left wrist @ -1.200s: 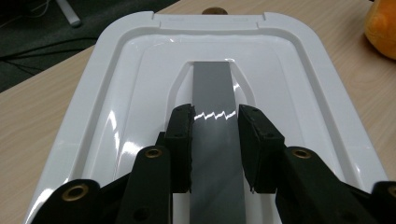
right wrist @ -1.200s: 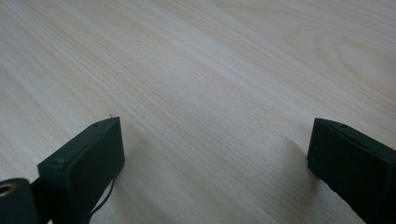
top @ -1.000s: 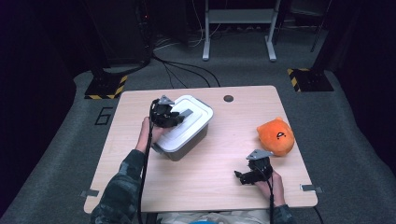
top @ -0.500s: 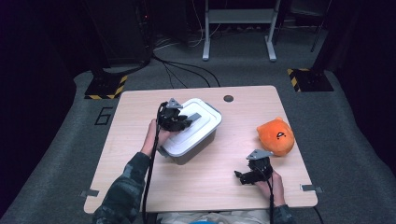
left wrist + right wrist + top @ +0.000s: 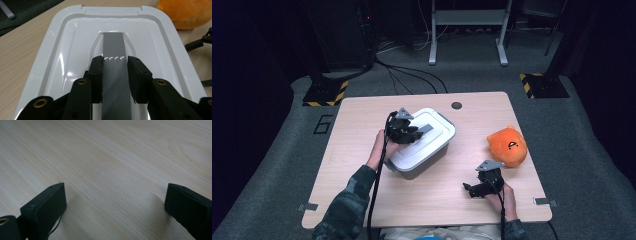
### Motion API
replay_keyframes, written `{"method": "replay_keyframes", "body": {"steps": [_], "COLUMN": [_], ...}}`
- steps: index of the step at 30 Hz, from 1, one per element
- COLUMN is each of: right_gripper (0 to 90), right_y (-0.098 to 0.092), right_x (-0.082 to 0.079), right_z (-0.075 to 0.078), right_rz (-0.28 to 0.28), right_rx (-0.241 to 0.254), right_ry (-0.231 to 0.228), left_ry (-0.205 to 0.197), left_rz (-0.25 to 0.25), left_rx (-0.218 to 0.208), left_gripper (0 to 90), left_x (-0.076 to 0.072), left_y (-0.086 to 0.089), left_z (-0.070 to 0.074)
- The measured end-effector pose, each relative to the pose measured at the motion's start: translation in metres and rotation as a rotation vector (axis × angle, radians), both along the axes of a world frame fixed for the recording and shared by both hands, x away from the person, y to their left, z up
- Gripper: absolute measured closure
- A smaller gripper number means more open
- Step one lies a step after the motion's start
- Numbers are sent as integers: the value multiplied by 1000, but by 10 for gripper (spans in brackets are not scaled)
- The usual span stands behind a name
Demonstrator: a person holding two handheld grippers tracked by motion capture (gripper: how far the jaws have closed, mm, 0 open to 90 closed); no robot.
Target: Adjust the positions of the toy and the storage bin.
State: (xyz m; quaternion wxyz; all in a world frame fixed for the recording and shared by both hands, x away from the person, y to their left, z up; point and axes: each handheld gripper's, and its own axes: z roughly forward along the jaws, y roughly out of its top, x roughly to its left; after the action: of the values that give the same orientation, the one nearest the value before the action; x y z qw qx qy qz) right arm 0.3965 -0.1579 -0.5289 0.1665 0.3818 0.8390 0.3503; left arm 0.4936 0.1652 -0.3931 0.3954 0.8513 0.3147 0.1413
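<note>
High view: on the pale wooden table (image 5: pixel 362 150), the left gripper (image 5: pixel 412 133) sits on the white plastic lidded box (image 5: pixel 432 145), pinching its grey handle (image 5: pixel 424 128). The round orange plush toy (image 5: pixel 508 145) lies at three o'clock from the box, and the right gripper (image 5: pixel 474 189) at five o'clock.

Left gripper view: both pads (image 5: pixel 96 77) clamp the grey handle (image 5: pixel 115 75) along the lid's middle (image 5: pixel 75 50).

Right gripper view: the jaws stand spread wide over bare wood (image 5: pixel 112 170).

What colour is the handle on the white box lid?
Grey; the handle is a flat strip set in the white lid, clearest in the left gripper view.
</note>
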Motion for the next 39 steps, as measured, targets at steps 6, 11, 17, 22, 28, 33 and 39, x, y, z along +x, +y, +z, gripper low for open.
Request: {"method": "replay_keyframes", "body": {"steps": [6,11,17,22,28,33,39], "right_gripper": [30,29,30,30,30,31,33], "right_y": [0,0,0,0,0,0,0], "right_x": [0,0,0,0,0,0,0], "right_z": [0,0,0,0,0,0,0], "right_rz": [0,0,0,-1,-1,-2,-9], "right_rx": [1,0,-2,-1,-1,-1,3], "right_ry": [1,1,-1,-1,0,2,2], "left_ry": [11,14,6,1,-7,-9,-17], "left_rz": [-15,-41,-63,-64,-65,-71,-86], "left_rx": [-8,-6,2,10,19,29,35], "left_gripper": [663,663,663,663,663,663,664], "left_x": [-5,-10,-14,-14,-16,-15,-17], "left_y": [-6,-14,-23,-24,-24,-24,-26], "left_z": [0,0,0,1,2,4,12]}}
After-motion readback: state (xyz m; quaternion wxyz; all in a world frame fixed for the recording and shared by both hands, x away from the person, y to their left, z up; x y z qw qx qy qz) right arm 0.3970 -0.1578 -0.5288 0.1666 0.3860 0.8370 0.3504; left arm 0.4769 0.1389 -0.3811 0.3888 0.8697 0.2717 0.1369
